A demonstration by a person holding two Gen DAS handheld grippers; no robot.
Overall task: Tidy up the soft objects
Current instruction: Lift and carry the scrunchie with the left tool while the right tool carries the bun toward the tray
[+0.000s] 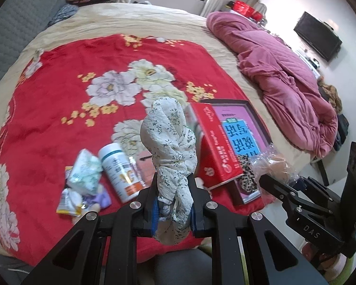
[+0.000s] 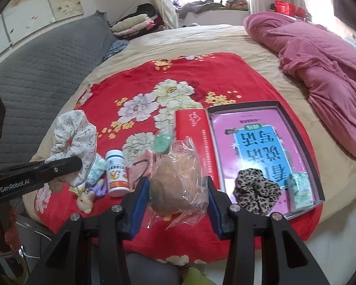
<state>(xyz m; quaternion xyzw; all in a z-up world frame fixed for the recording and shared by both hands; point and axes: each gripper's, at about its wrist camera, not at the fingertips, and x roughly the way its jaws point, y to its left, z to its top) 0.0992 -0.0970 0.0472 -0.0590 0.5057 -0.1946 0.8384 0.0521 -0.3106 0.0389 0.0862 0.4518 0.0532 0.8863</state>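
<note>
The left gripper (image 1: pixel 174 204) is clamped on a white flowered scrunchie (image 1: pixel 169 142), whose lower loop hides the blue pads; the rest stands up above the fingers, over the red flowered blanket (image 1: pixel 83 71). Seen from the right wrist, that scrunchie (image 2: pixel 73 140) hangs at the tip of the left gripper (image 2: pixel 66 166), left of the red box lid (image 2: pixel 194 130).

The right gripper (image 2: pixel 178 197) holds a tan soft thing in a crinkled clear wrapper (image 2: pixel 178 178), its jaws partly apart with the blue pads (image 2: pixel 137 204) against the wrapper's sides. What the tan thing is cannot be made out through the plastic. From the left wrist, the right gripper (image 1: pixel 273 180) shows only partly, cut by the frame edge, with the wrapper (image 1: pixel 273 161) at its tip.

Just right of the red box lid lies an open box tray (image 2: pixel 296 123) with a pink and blue printed sheet, a leopard-print scrunchie (image 2: pixel 256 194) and a small green packet (image 2: pixel 301 190) inside it. Left of the lid stand a white bottle (image 2: pixel 116 173), a small pale packet (image 2: pixel 95 171), a purple bit (image 2: pixel 99 187) and a little doll (image 2: pixel 85 201), all close together. Well right of the lid, a pink quilt (image 2: pixel 320 59) is heaped on the bed.
</note>
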